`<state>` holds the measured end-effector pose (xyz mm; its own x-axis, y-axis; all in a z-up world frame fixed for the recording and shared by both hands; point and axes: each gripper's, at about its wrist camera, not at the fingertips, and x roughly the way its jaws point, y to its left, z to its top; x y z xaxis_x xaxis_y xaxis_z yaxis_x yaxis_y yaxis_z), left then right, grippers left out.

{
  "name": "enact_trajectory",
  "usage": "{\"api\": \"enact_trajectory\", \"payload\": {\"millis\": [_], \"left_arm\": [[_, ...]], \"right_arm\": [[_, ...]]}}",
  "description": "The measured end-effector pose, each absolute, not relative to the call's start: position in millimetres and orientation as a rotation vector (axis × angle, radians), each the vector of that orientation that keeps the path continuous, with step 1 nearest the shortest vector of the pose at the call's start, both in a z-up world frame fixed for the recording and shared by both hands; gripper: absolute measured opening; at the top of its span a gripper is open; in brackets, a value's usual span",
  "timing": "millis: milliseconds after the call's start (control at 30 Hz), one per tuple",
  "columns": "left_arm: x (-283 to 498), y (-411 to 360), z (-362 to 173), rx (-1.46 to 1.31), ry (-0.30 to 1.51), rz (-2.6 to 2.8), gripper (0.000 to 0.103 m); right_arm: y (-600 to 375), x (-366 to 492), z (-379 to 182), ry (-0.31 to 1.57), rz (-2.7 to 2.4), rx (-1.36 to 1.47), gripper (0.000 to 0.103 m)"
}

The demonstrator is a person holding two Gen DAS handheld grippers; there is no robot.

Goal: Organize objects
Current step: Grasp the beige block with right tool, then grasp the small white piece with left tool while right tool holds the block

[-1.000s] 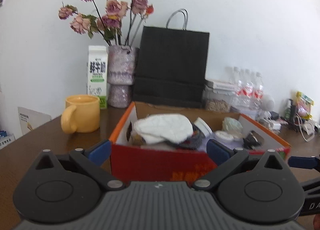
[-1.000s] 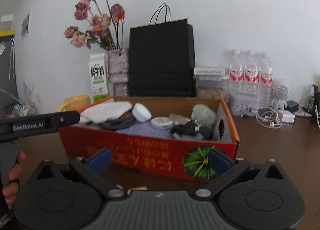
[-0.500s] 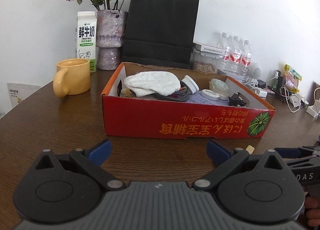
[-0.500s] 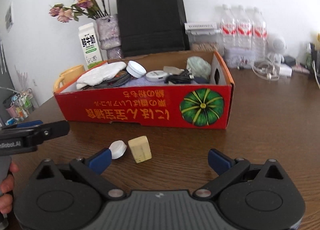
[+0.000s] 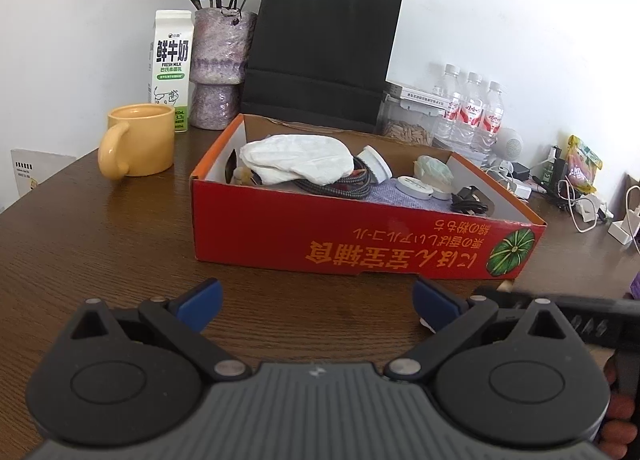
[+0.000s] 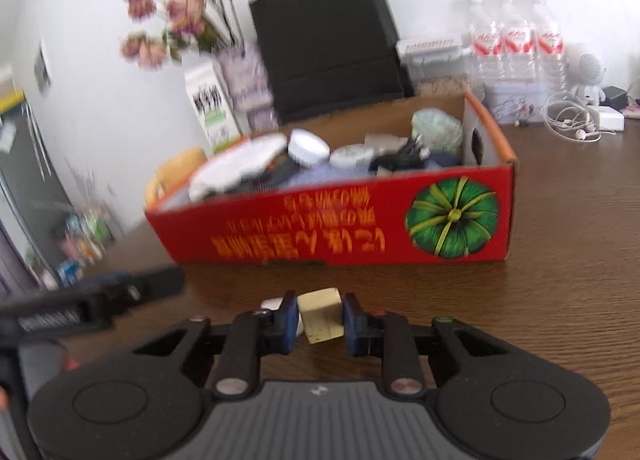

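We're looking through a smeared right wrist view: the flowers (image 6: 172,16), the milk carton (image 6: 210,108) and the lettering on the red box (image 6: 360,228) are all blurred. A small white thing (image 6: 272,304) peeks out behind the left finger of our right tool (image 6: 320,320), mostly hidden, so we can't say what it is. Our left tool (image 5: 316,300) has its blue pads wide apart over bare surface (image 5: 100,228), nothing between them; its right finger hides most of that white thing in this view as well. At the right edge the other tool's black body is cut off, with fingertips of the hand holding it just showing. Now the task's thing: the tan block (image 6: 322,314) lies on the surface just in front of the box, right between the right tool's pads. The jaws are closing on it, and the pads look touching or nearly touching its sides. Inside the box, a white cloth (image 5: 296,158) covers part of a coiled cable (image 5: 344,186).
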<state>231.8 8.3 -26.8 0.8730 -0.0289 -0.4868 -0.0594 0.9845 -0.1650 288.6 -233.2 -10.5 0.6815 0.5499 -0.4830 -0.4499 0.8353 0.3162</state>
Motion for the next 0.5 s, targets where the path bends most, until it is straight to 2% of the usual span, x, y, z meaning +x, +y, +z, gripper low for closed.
{"api": "enact_trajectory", "payload": {"millis": [233,500], "left_arm": [[234,12,-30,-0.204,0.54,0.005,0.103],[234,-1,-33,-0.152,0.544,-0.044,0.103]], "right_arm": [[-269,264,17,0.407,0.454,0.297,0.022],[-288,257,27,0.376,0.381,0.33,0.022]]}}
